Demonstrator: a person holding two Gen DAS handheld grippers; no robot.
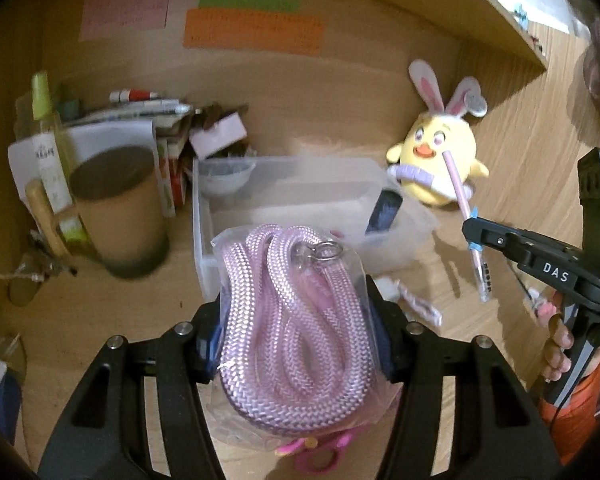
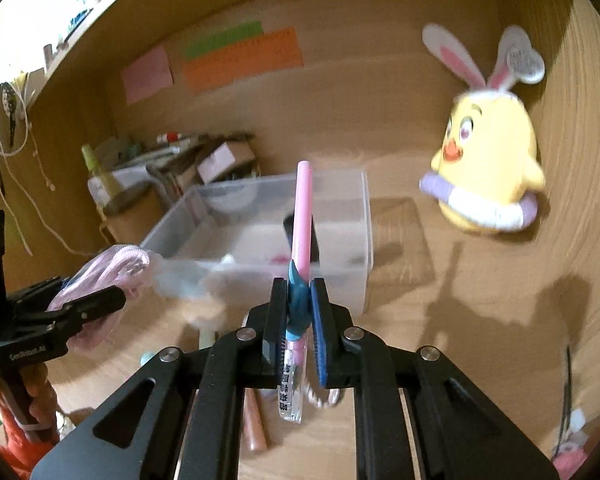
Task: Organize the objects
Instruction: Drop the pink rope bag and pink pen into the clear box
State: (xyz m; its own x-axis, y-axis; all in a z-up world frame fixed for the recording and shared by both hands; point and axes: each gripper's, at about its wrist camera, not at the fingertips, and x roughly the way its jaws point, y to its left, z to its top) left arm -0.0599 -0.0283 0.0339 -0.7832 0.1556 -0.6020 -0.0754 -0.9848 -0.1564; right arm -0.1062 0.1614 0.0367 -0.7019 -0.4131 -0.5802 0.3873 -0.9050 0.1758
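Observation:
My left gripper (image 1: 296, 320) is shut on a clear bag of coiled pink rope (image 1: 292, 328), held above the wooden desk in front of the clear plastic bin (image 1: 204, 216). The same bag of pink rope (image 2: 112, 272) shows at the left of the right wrist view, in the left gripper (image 2: 100, 304). My right gripper (image 2: 300, 300) is shut on a pink pen (image 2: 302, 216) with a blue charm, pointing up toward the bin (image 2: 364, 216). In the left wrist view the right gripper (image 1: 470, 232) holds that pen (image 1: 462, 196) at the right.
A yellow plush chick (image 2: 488, 168) with bunny ears leans on the right wall. A brown mug (image 1: 120, 216), a spray bottle (image 1: 50, 152) and stacked boxes and markers crowd the back left. A phone (image 1: 384, 212) leans in the bin. Small items (image 2: 254, 420) lie on the desk below.

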